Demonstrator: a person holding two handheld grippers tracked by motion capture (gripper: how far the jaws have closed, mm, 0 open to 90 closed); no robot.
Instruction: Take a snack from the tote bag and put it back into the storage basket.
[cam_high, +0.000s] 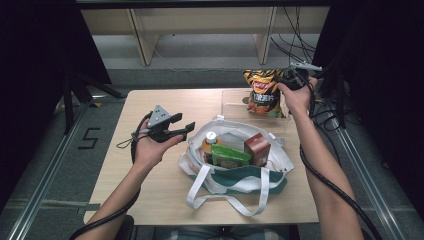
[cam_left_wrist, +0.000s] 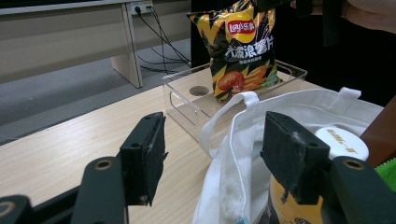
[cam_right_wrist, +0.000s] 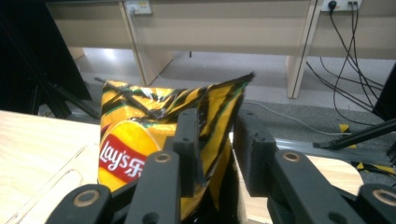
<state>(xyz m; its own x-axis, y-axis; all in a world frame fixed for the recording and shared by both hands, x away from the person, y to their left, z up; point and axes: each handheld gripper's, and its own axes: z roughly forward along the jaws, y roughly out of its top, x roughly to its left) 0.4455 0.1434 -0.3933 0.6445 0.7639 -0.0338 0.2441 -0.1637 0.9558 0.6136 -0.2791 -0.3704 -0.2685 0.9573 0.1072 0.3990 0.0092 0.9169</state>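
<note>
A yellow-and-black bag of Lay's chips (cam_high: 262, 92) stands upright in a clear plastic bin (cam_high: 232, 107) at the table's far right. My right gripper (cam_high: 286, 80) is at the bag's upper right corner. In the right gripper view the chips bag (cam_right_wrist: 135, 140) has its top edge between the jaws of my right gripper (cam_right_wrist: 217, 135); they stand a little apart and do not pinch it. My left gripper (cam_high: 183, 123) hovers open and empty left of a white tote bag (cam_high: 235, 172). From the left gripper (cam_left_wrist: 212, 149) I see the chips bag (cam_left_wrist: 243, 46) in the bin (cam_left_wrist: 182, 100).
The tote bag (cam_left_wrist: 233, 154) sits at the table's middle front, holding a white-capped bottle (cam_high: 211, 137), a green packet (cam_high: 227, 157) and a brown carton (cam_high: 257, 147). Its straps trail toward the front edge. Bare tabletop (cam_high: 145, 190) lies to the left.
</note>
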